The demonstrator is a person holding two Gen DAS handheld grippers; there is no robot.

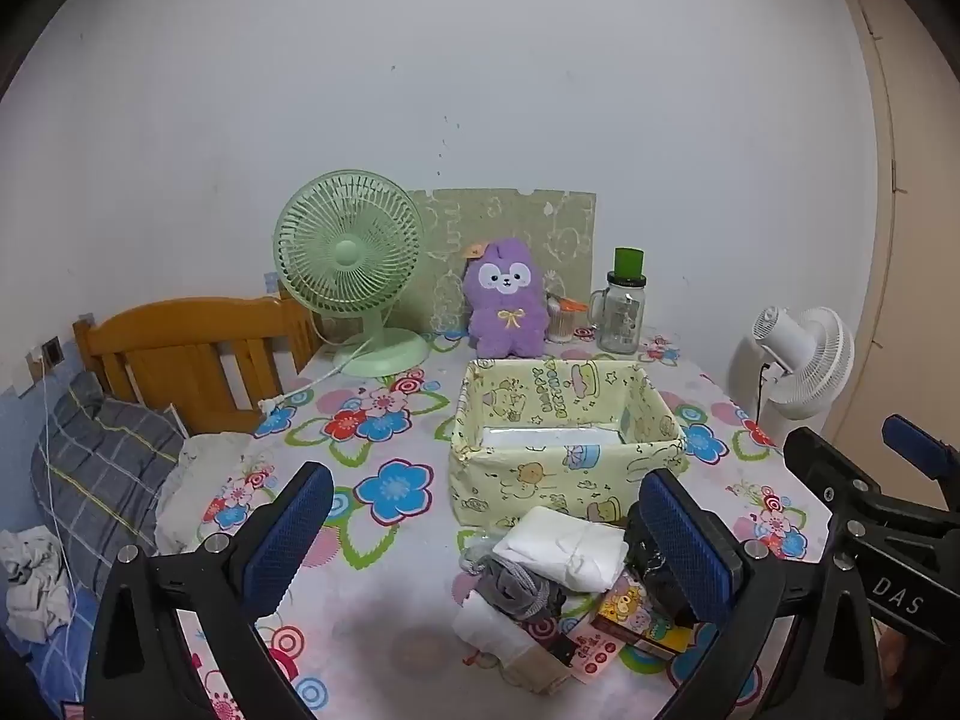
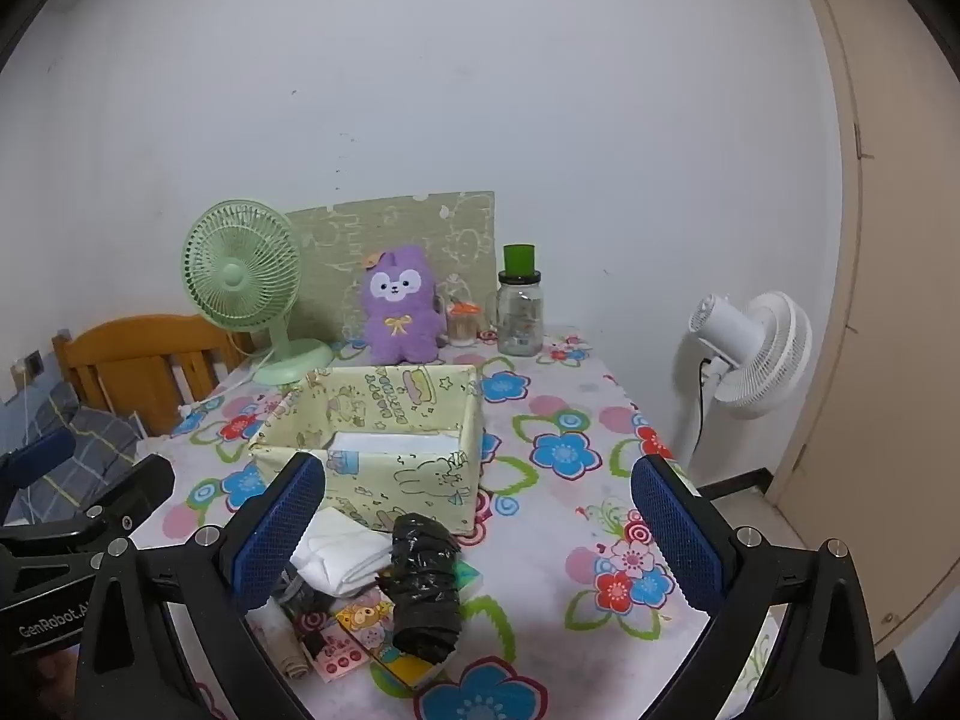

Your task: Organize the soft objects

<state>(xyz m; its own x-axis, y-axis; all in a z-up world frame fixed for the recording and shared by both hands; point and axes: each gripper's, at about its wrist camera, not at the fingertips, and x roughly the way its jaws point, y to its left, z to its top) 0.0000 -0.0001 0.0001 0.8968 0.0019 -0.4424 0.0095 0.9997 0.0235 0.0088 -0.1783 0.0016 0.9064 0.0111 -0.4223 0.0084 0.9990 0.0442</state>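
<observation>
A pale yellow cartoon-print box [image 1: 567, 483] [image 2: 414, 480] stands open-topped mid-table. In front of it lies a heap: folded white cloth [image 1: 564, 546] [image 2: 342, 552], a grey sock [image 1: 519, 591], a rolled black item [image 2: 427, 588], a beige-and-white roll [image 1: 510, 642] and a small cartoon carton [image 1: 636, 618] [image 2: 372, 624]. My left gripper [image 1: 486, 534] hovers open above the heap, nothing between its blue pads. My right gripper [image 2: 480, 528] is open too, the black roll low between its fingers, untouched. A purple plush [image 1: 507, 306] [image 2: 399, 306] sits at the back.
A green desk fan [image 1: 348, 264] [image 2: 243, 276] and its cord stand back left, a glass jar with green lid [image 1: 624, 312] [image 2: 521, 312] back right. A white floor fan [image 1: 798, 360] [image 2: 750, 354] stands off the table's right edge. A wooden headboard [image 1: 192, 354] and bedding lie left.
</observation>
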